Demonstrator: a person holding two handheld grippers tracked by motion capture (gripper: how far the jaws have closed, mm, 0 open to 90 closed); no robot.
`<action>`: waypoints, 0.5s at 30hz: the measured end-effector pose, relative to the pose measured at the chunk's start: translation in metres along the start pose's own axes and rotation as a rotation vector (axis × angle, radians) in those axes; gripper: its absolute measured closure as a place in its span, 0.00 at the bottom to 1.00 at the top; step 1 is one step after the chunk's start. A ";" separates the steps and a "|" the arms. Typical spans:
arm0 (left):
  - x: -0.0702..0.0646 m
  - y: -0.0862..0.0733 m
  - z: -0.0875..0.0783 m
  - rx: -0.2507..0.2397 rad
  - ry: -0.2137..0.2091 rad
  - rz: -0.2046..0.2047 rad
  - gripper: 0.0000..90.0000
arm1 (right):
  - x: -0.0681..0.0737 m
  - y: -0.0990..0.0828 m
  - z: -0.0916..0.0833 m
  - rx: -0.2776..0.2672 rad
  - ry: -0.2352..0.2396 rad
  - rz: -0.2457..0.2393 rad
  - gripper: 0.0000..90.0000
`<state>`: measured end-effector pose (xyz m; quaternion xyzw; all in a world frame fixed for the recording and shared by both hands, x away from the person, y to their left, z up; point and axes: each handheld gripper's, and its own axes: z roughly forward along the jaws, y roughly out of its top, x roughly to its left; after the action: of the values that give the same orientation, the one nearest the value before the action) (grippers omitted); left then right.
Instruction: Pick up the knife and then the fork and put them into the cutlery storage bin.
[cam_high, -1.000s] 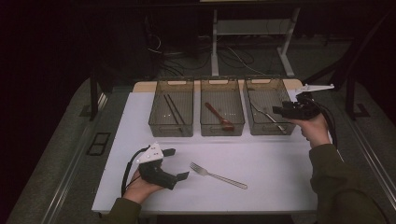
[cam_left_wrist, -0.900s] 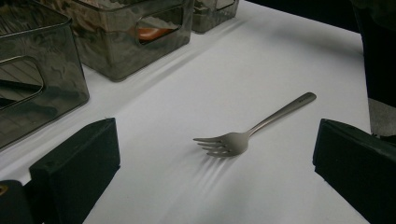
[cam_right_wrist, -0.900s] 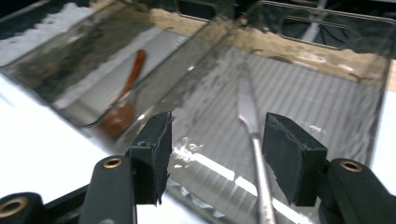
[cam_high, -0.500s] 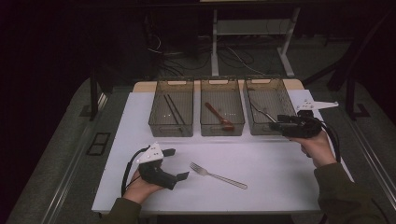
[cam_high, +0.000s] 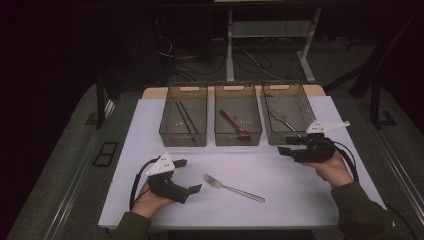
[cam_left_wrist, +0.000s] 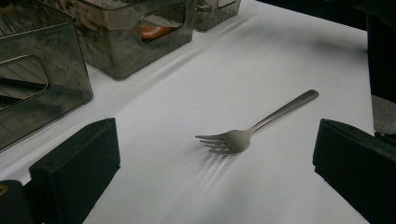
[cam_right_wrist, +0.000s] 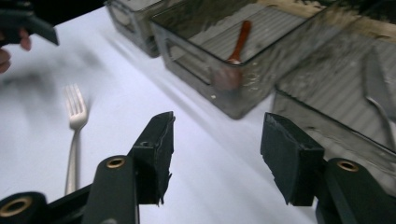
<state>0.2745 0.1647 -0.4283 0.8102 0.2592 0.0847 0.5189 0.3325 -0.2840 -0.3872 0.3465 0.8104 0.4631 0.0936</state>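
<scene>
Down near the front left, the left tongs (cam_high: 186, 175) rest spread wide and empty on the white tabletop (cam_high: 280, 200), the fork (cam_high: 233, 188) lying flat just to their right, prongs toward them. Over at the right, the right tongs (cam_high: 287, 146) have just been closing a little yet stand apart with nothing between them, hovering beside the right bin (cam_high: 286, 112). A spoon (cam_high: 235, 124) lies in the middle bin (cam_high: 237, 113), chopsticks (cam_high: 185, 119) in the left bin (cam_high: 183, 113).
</scene>
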 end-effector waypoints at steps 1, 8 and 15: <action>0.000 0.000 0.000 0.000 0.000 0.000 0.00 | 0.002 0.000 0.001 0.004 0.007 -0.001 0.49; 0.000 0.000 0.001 0.004 -0.001 0.004 0.00 | 0.018 0.005 0.011 0.073 0.018 -0.050 0.55; 0.000 0.000 0.001 0.004 -0.001 0.005 0.00 | 0.036 0.012 0.022 0.146 0.045 -0.099 0.59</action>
<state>0.2746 0.1640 -0.4285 0.8117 0.2571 0.0850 0.5174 0.3219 -0.2421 -0.3838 0.3014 0.8600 0.4053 0.0726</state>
